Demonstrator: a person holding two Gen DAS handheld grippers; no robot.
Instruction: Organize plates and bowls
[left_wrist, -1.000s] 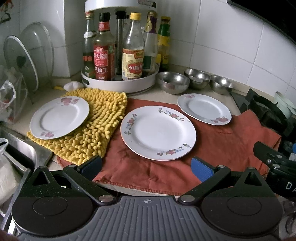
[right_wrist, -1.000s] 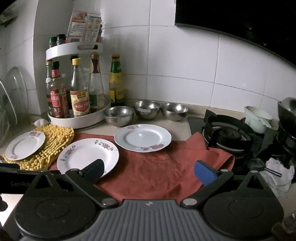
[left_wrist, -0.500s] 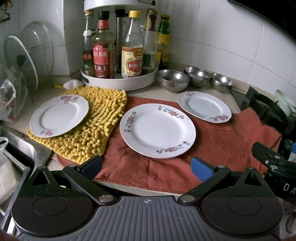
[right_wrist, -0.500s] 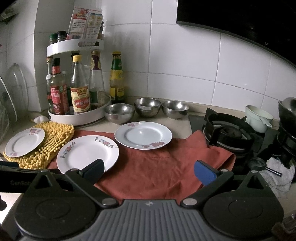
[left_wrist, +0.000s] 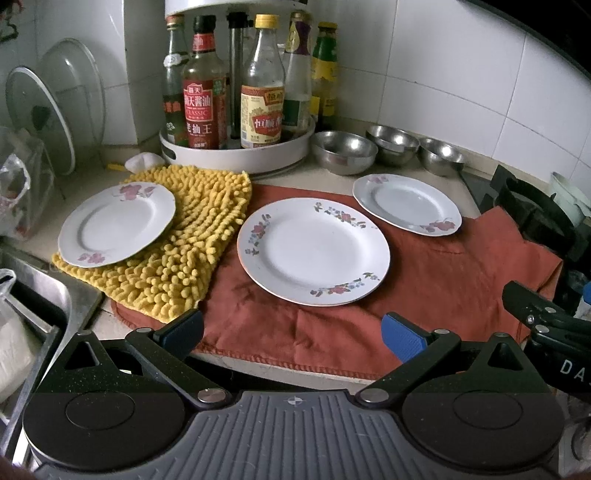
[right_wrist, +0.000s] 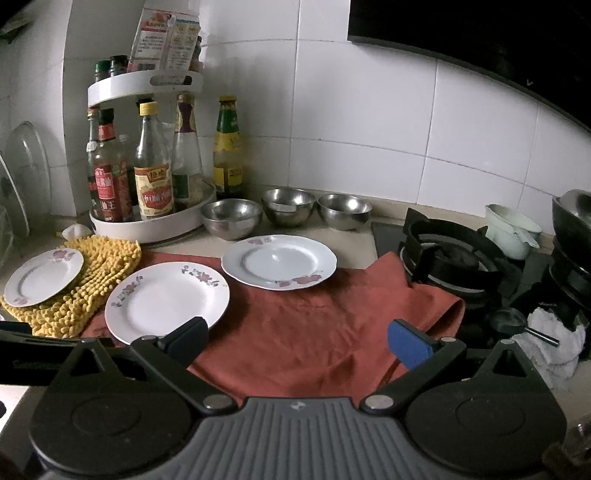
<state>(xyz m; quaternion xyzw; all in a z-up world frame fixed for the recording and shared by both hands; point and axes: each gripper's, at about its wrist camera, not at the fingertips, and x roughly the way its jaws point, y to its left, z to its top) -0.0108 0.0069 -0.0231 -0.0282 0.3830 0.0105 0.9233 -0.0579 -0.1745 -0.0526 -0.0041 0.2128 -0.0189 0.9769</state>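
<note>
Three white floral plates lie on the counter. The large plate sits on a red cloth. A small plate lies at the cloth's back edge. Another small plate rests on a yellow chenille mat. Three steel bowls stand in a row by the wall, also in the right wrist view. My left gripper is open and empty over the cloth's front edge. My right gripper is open and empty above the cloth.
A white turntable rack of sauce bottles stands at the back. Glass lids lean at the left. A sink lies at front left. A gas stove with a white cup is on the right.
Both grippers have drifted slightly; the scene sits a little higher in the left view and lower in the right view. Nothing on the counter has moved. Both grippers stay open.
</note>
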